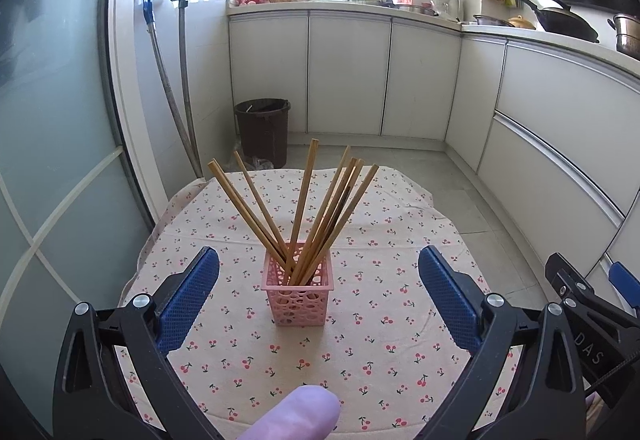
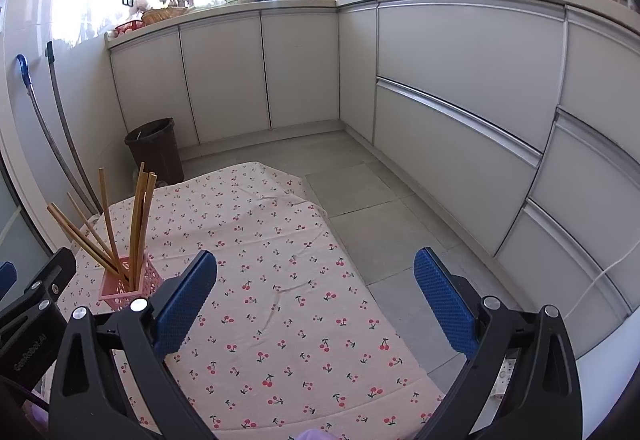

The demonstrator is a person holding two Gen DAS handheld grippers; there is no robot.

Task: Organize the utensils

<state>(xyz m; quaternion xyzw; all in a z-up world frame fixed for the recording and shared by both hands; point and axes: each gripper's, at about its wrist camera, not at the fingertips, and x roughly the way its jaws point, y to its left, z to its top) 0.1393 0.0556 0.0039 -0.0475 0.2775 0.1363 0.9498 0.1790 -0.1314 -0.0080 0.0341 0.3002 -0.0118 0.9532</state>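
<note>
Your left gripper (image 1: 319, 282) and right gripper (image 2: 316, 286) both stand wide, empty. All chopsticks (image 1: 312, 215) stand in the pink basket (image 1: 298, 298); none lie loose on the tablecloth (image 1: 384, 340) near it. Sorting looks done.

Tablecloth (image 1: 360, 352): pale cream ground printed all over with small red cherries on dark green stems. Basket (image 1: 298, 294): pink plastic, walls pierced in a pattern of round holes. Chopsticks (image 1: 304, 207): light tan wood (one shows a darker brown streak). Left gripper (image 1: 318, 292) and right gripper (image 2: 316, 294): black frames, blue pads with a fine dimpled texture. Bin (image 1: 264, 129): dark brown. Cabinets (image 1: 348, 75): plain off-white with silver trim. Floor (image 2: 360, 183): grey tiles.
</note>
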